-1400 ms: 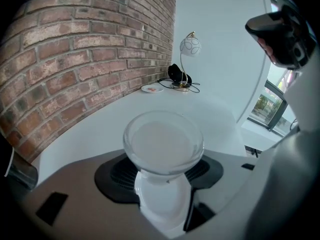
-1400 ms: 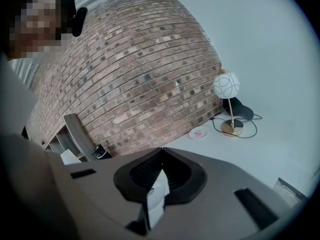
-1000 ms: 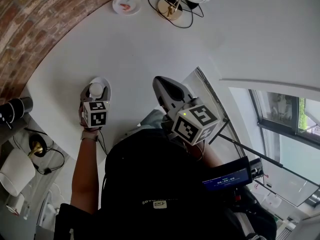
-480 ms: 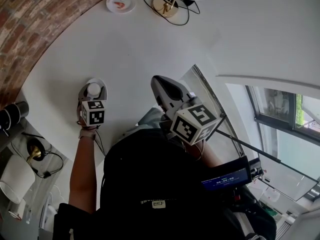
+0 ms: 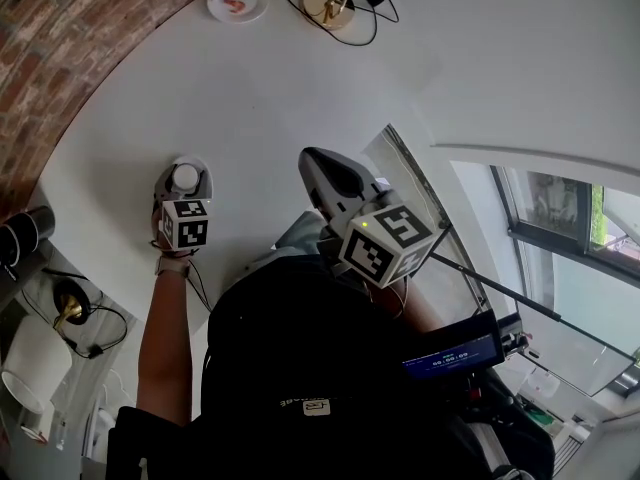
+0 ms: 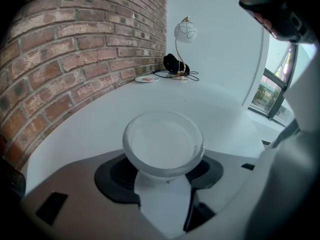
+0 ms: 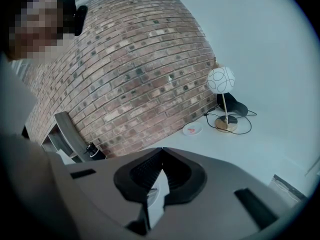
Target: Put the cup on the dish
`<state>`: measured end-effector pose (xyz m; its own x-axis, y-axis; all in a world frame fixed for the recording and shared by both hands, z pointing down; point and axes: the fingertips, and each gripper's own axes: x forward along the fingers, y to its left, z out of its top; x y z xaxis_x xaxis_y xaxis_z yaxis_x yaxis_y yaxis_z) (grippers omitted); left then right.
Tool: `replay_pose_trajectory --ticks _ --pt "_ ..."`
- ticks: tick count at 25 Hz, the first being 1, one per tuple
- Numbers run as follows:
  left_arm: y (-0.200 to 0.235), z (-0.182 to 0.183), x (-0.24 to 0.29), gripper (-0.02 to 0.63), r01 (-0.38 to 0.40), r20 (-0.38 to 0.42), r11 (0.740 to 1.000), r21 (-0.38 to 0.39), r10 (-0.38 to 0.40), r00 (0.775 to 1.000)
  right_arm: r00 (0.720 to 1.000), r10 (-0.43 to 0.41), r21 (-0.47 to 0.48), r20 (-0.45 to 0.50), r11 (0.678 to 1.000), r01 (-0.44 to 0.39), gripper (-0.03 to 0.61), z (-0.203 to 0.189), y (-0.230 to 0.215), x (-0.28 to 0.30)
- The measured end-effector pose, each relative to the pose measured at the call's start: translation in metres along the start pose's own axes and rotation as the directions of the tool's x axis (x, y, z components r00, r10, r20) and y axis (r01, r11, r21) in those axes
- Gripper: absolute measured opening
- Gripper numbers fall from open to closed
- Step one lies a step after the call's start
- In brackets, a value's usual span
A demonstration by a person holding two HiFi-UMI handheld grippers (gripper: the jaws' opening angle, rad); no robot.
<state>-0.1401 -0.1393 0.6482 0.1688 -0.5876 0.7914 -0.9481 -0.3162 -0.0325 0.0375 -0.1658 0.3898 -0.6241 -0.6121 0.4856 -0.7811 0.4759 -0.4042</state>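
The cup (image 6: pixel 164 144) is small, white and round. It is standing upright with its open mouth facing up. The jaws of the left gripper (image 6: pixel 164 176) are pressing on its lower part from both sides. The dish (image 6: pixel 147 78) is a little white plate with a pinkish mark on it. It is lying flat on the white table (image 6: pixel 210 104), well apart from the cup.
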Motion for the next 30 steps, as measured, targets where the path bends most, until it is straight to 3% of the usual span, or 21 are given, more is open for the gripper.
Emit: replay_pose_trajectory --ticks 13,30 --pt "-0.0010 0.0022 0.0009 0.261 0.008 0.009 0.999 0.033 -0.008 1.000 1.000 0.002 0.004 0.000 1.000 -0.002 0.005 -0.0013 0.0005 -0.0009" --pt "-0.0014 0.0016 0.0017 0.261 0.032 -0.023 0.999 0.003 -0.032 0.999 1.000 0.010 0.013 0.013 1.000 -0.010 0.005 -0.0005 0.0015 -0.0052"
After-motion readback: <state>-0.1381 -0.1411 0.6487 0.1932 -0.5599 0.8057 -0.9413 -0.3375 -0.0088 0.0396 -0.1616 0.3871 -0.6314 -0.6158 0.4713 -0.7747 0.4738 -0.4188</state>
